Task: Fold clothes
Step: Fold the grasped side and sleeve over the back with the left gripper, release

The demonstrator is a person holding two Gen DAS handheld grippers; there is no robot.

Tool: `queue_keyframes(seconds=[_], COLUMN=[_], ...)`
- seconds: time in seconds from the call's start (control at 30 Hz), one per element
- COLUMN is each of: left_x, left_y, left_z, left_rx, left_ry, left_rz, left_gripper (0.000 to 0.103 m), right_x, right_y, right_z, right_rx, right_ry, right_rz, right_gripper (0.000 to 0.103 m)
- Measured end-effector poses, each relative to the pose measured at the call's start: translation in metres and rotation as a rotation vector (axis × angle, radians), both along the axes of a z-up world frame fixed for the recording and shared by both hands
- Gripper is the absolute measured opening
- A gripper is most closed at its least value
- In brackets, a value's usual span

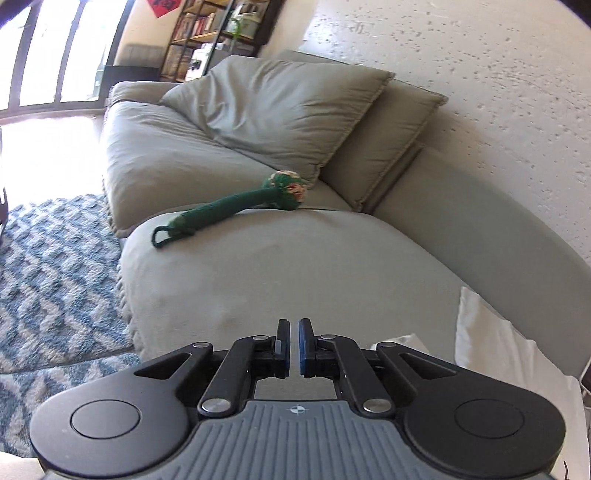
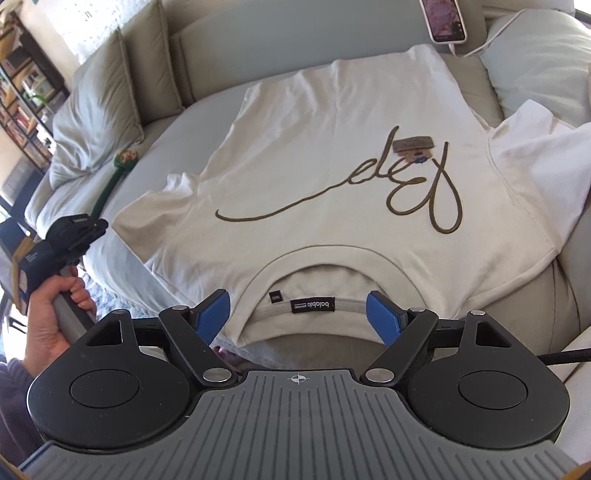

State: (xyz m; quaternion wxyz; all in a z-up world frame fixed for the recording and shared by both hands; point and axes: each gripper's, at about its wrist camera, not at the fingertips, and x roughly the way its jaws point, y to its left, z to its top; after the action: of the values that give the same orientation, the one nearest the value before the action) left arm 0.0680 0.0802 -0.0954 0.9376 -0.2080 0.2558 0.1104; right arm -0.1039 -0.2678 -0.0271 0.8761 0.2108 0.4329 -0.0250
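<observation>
White T-shirt (image 2: 332,177) lies flat for folding; right gripper (image 2: 299,314) gapes wide over its collar, left gripper (image 1: 294,345) pinched empty beside it.

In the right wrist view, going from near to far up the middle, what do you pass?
Right tool → neck label → collar → brown script lettering → hang tag → phone.

There were one cream cotton T-shirt (image 2: 332,155) with brown script, one green knitted stick-shaped toy (image 1: 229,206), one pink-cased phone (image 2: 445,20), two black two-finger tools (image 1: 294,332) (image 2: 299,314), and three grey-green sofa cushions (image 1: 280,107).
</observation>
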Motion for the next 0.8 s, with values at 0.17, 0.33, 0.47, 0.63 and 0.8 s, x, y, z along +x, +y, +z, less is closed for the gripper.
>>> queue_keyframes(seconds=[0.17,0.33,0.47,0.63,0.8], left_x=[0.003,0.0,0.007,0.033,0.051], left_y=[0.029,0.039,0.039,0.032,0.023], left_z=[-0.01,-0.025,-0.039,-0.056,-0.07], left_rx=[-0.443,-0.737,-0.851,-0.995,-1.082], left_ry=[0.036,0.08,0.124,0.148,0.185], left_rz=[-0.101,-0.146,-0.138,-0.175,-0.142], left_gripper=[0.04,0.051,0.051,0.052,0.052], right_x=[-0.007,-0.011,-0.009,-0.004,0.0], right_y=[-0.006,-0.013,-0.013,-0.006,-0.001], right_z=[0.001,-0.005,-0.01,-0.014,-0.017], right_rx=[0.013,0.034,0.035,0.022,0.009], right_ry=[-0.006,0.01,0.029,0.043,0.061], right_rz=[-0.011,-0.035,-0.033,-0.01,0.009], right_gripper=[0.082,0.082,0.082,0.082,0.082])
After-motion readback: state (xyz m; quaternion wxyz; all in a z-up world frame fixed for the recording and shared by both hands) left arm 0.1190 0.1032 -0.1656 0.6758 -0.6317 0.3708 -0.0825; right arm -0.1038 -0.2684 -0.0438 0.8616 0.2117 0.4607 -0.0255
